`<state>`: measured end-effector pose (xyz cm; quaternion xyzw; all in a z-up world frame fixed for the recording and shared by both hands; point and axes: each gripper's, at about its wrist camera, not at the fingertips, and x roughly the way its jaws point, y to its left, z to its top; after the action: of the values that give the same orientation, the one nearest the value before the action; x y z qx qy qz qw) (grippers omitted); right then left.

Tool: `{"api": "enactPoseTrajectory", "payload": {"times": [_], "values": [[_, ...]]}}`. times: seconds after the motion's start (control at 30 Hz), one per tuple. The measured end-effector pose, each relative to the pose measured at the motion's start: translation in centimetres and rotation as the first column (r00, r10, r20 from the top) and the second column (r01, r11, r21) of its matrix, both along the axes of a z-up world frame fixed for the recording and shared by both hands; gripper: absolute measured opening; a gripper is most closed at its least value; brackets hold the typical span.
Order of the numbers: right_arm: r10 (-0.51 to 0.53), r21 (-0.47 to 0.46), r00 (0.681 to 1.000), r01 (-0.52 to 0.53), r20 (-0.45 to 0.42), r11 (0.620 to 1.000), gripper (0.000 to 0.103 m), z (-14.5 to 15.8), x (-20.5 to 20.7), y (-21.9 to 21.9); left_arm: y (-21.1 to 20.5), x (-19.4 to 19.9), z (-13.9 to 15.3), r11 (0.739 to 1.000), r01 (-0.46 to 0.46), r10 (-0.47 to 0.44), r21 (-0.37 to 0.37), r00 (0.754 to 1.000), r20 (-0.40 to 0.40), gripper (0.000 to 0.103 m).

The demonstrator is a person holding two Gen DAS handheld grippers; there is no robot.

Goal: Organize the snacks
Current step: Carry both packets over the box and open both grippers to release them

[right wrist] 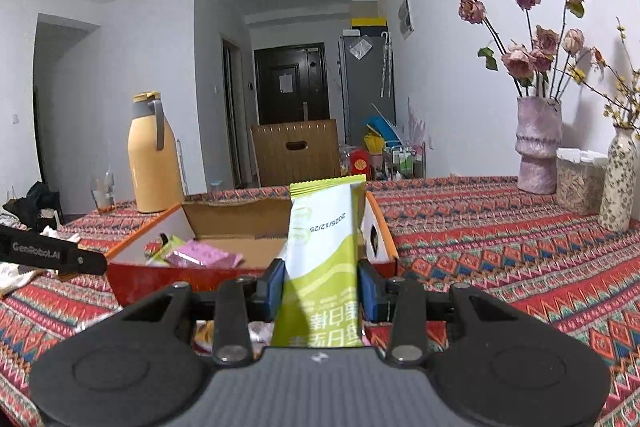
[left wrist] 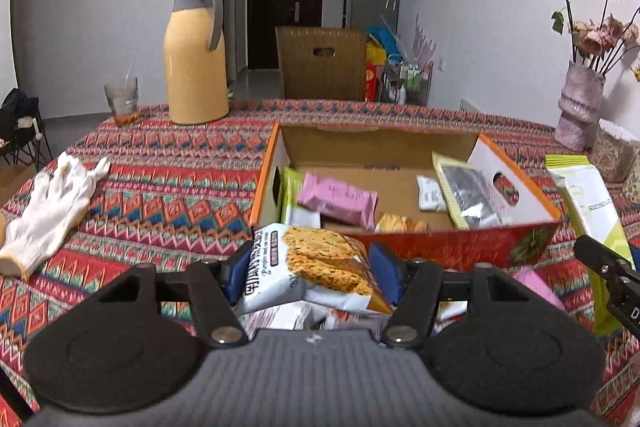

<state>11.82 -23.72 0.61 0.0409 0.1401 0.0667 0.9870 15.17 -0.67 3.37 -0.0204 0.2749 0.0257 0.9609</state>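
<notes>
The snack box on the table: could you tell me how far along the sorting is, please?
Partly done. The cardboard box already holds several packets, including a pink one. In hand: the left gripper grips a cracker bag, the right gripper a green-and-white packet, neither yet in the box. More wrappers wait beneath the left jaws.

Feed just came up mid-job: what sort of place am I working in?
Most likely a home dining area: a patterned tablecloth, a thermos jug, a vase of dried roses, and a hallway to a dark front door.
</notes>
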Motion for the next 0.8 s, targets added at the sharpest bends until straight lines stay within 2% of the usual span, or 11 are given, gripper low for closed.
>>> {"api": "enactPoseTrajectory", "payload": {"times": [0.33, 0.8], "values": [[0.033, -0.004, 0.999, -0.033, 0.034, 0.999, 0.037, 2.2, 4.5, 1.5, -0.4, 3.9, 1.8, 1.000, -0.001, 0.001, -0.006, 0.999, 0.041, 0.063], [0.057, 0.008, 0.998, -0.057, -0.006, 0.998, 0.037, 2.7, 13.1, 2.5, -1.2, 10.0, 2.0, 1.000, -0.016, 0.015, 0.006, 0.998, 0.066, 0.063]]}}
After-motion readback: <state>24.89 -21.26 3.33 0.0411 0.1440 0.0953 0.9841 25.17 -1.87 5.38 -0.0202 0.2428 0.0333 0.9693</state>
